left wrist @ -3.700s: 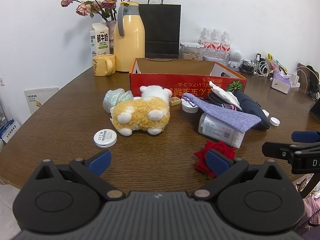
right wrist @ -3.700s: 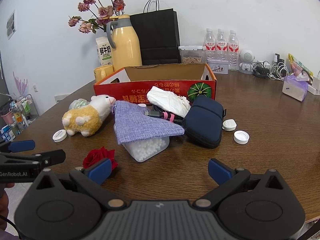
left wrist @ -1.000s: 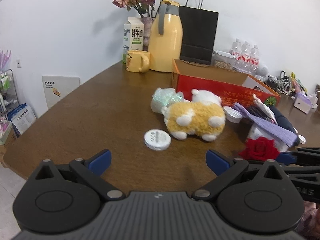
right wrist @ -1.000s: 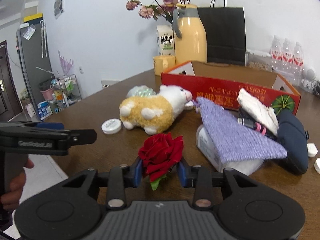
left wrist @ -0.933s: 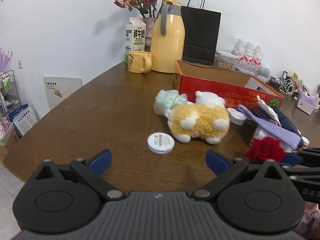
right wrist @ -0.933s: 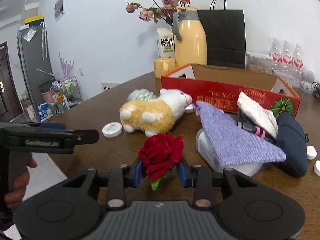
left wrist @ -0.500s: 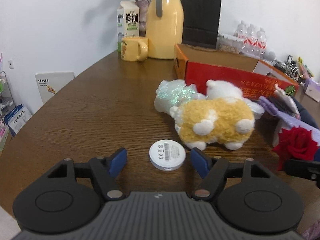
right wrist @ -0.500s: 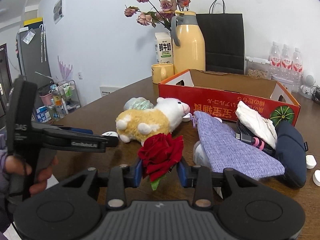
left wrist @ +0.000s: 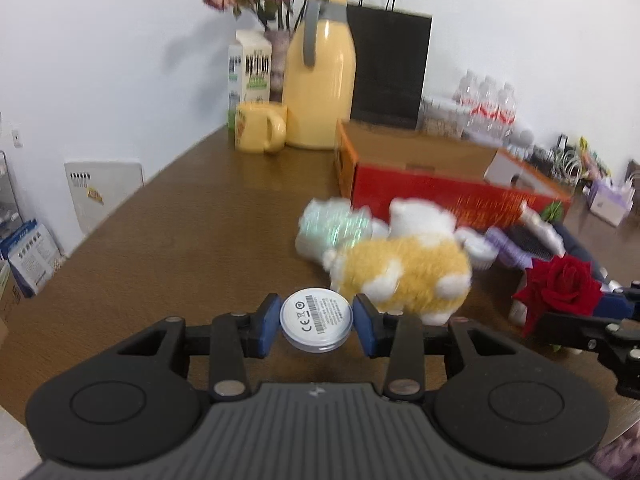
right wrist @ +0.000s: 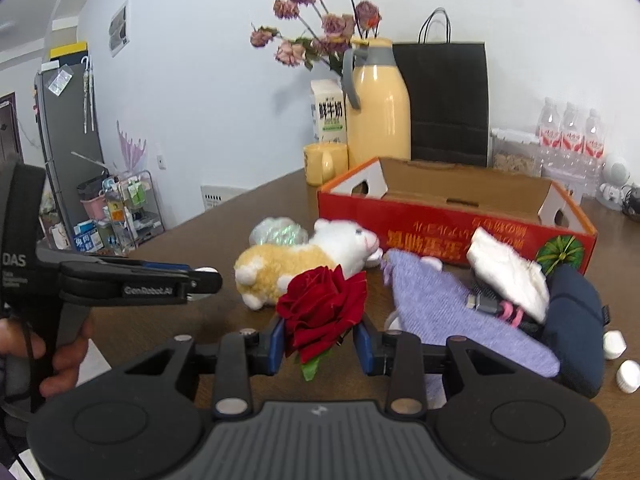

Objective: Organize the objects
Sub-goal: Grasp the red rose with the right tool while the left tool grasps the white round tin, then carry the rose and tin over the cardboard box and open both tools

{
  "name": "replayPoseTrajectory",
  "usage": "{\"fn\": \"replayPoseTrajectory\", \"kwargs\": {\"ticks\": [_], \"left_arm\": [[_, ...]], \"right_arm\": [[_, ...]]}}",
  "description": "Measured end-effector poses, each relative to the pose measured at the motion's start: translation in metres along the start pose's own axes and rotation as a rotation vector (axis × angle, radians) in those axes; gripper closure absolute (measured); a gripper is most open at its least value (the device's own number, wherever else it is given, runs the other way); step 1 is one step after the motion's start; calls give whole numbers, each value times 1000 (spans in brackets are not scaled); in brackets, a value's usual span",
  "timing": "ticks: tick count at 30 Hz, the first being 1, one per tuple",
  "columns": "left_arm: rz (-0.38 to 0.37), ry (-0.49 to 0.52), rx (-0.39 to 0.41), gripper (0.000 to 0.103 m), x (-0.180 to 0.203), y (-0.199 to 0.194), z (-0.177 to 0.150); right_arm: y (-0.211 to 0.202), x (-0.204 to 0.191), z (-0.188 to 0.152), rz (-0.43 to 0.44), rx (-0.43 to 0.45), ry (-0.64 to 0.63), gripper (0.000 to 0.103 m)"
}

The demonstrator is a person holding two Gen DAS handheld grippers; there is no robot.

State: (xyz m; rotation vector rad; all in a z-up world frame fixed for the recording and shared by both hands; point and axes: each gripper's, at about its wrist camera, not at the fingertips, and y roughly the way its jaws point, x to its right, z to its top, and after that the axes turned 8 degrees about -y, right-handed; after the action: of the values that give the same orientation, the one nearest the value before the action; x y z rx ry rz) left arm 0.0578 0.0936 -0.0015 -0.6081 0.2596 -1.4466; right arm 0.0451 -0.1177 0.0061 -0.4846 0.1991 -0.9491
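While right fingers (right wrist: 280,342) pinch rose (right wrist: 322,300), left-wrist view alone shows, seemingly gripped, disc (left wrist: 316,318).

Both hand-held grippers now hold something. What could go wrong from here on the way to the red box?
The left hand-held gripper pinches the white round disc only by its thin curved edge, so it may pivot or slip out.

The right hand-held gripper squeezes the red rose by its soft petals; they may crush or slip loose.

The plush sheep lies between the grippers and the red box; a low path may knock it.
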Motion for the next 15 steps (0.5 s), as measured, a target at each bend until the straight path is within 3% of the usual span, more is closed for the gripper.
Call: {"fn": "replayPoseTrajectory", "kwargs": {"ticks": [9, 15], "left_arm": [[-64, -7, 78, 63, 40, -13, 34], [-98, 5, 117, 63, 73, 14, 70]], "right_arm": [[-26, 32, 22, -59, 91, 17, 69], [-14, 72, 52, -127, 150, 8, 68]]}}
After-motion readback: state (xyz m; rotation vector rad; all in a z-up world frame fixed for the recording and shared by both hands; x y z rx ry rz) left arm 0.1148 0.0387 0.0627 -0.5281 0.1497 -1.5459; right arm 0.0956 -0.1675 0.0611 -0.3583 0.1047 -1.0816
